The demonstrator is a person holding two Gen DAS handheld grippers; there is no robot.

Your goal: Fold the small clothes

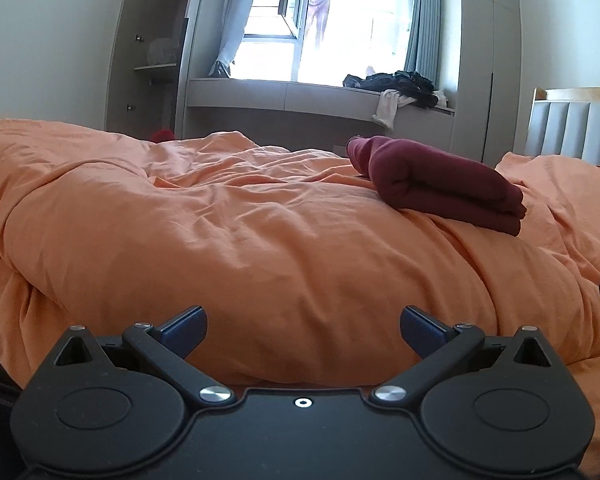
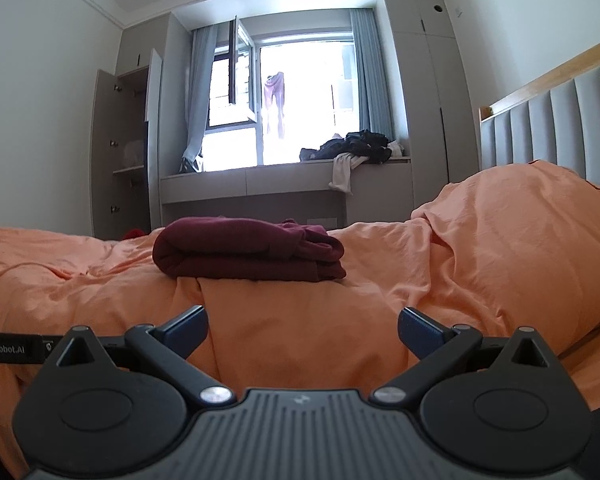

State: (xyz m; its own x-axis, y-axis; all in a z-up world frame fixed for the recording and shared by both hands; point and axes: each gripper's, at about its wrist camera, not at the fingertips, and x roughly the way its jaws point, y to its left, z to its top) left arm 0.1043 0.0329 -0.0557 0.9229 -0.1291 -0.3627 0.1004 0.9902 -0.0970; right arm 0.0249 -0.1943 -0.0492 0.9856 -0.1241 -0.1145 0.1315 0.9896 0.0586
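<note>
Your left gripper [image 1: 303, 330] hangs low over the near edge of the bed, its blue-padded fingers [image 1: 184, 330] spread wide with nothing between them, and your right gripper [image 2: 302, 330] is the same: fingers [image 2: 420, 330] wide apart and empty. Under both lies a rumpled orange duvet [image 1: 228, 232], full of soft creases and swelling into a thick roll along the near side. The maroon garment [image 2: 248, 250] rests on top of that duvet, folded into a thick, layered bundle; from your right gripper it sits straight ahead, well beyond the fingers, while from your left it lies ahead and to the right [image 1: 440, 180]. Neither gripper touches it. To the right an orange pillow [image 2: 532, 240] rises against a grey padded headboard [image 2: 560, 124] with a wooden top rail. Across the room a bright window [image 2: 300, 100] is framed by grey-blue curtains [image 2: 366, 76], one pane swung open, and a pinkish piece of clothing [image 2: 275, 102] hangs in the glare. Below it runs a grey window ledge [image 2: 260, 178] carrying a heap of dark clothes [image 2: 356, 146] with a white item [image 2: 342, 174] drooping over the front edge. Tall grey wardrobes flank the window, and the left one [image 2: 128, 148] stands open, showing shelves.
</note>
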